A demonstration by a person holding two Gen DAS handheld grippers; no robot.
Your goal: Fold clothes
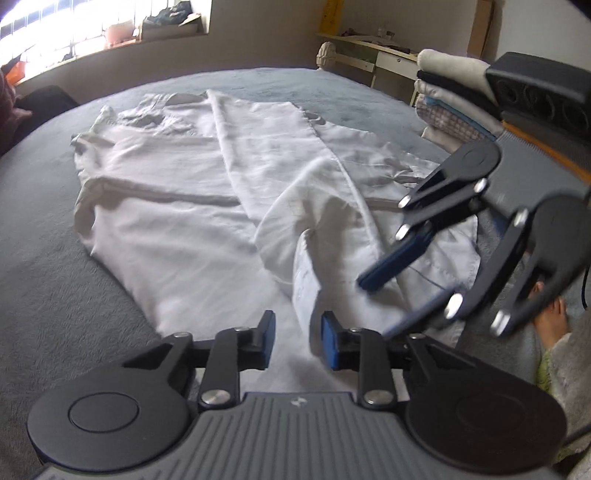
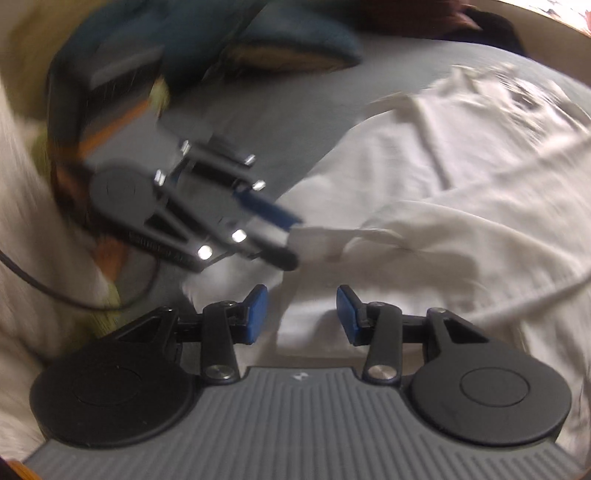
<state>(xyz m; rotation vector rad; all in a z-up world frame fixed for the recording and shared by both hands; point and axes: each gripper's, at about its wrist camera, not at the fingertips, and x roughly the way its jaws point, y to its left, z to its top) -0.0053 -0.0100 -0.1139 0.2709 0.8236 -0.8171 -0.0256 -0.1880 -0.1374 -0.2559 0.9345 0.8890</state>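
Note:
A white long-sleeved shirt (image 1: 192, 192) lies spread on the grey bed cover (image 1: 55, 295), with a sleeve folded across its near right part. My left gripper (image 1: 298, 339) is open low over the shirt's near edge, and a ridge of sleeve fabric (image 1: 306, 288) runs up between its fingers. My right gripper (image 1: 395, 295) hovers open over the sleeve end at the right. The right wrist view is blurred. It shows the right gripper (image 2: 302, 314) open above white fabric (image 2: 443, 229), and the left gripper (image 2: 291, 242) with its fingertips at the cuff edge (image 2: 317, 240).
A stack of folded clothes (image 1: 454, 96) stands at the bed's far right. A person's bare foot (image 1: 550, 317) rests on the near right. A desk (image 1: 373, 55) and a bright window (image 1: 55, 26) lie beyond the bed. Dark blue fabric (image 2: 288, 33) lies past the shirt.

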